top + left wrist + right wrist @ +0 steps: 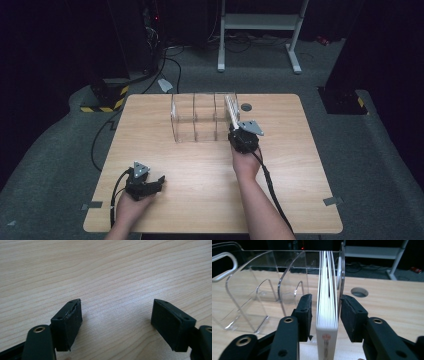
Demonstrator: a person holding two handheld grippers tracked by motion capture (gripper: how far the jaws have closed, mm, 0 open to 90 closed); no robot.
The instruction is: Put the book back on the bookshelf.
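Right-hand tongs (324, 315) stand with their black jaws parted on either side of a white book (327, 312), a narrow gap showing at each pad, so the grip looks released. That book stands upright, spine toward the tongs, in the end slot of a clear acrylic rack (200, 120), the slot nearest the small round hole (246, 107) in the tabletop. Left-hand tongs (116, 320) rest well short of the rack, near the person's edge of the table, jaws spread wide over bare wood and gripping nothing.

Judged from this, the filing is nearly finished: the book is seated in its slot, and what seems left is drawing the right tongs back clear of the rack. Its other slots hold nothing.

A pale wood-grain table (300, 190) carries the rack toward its far side. Beyond the rack lie grey carpet, trailing black cables and a white metal stand (260, 22) in a dark room.
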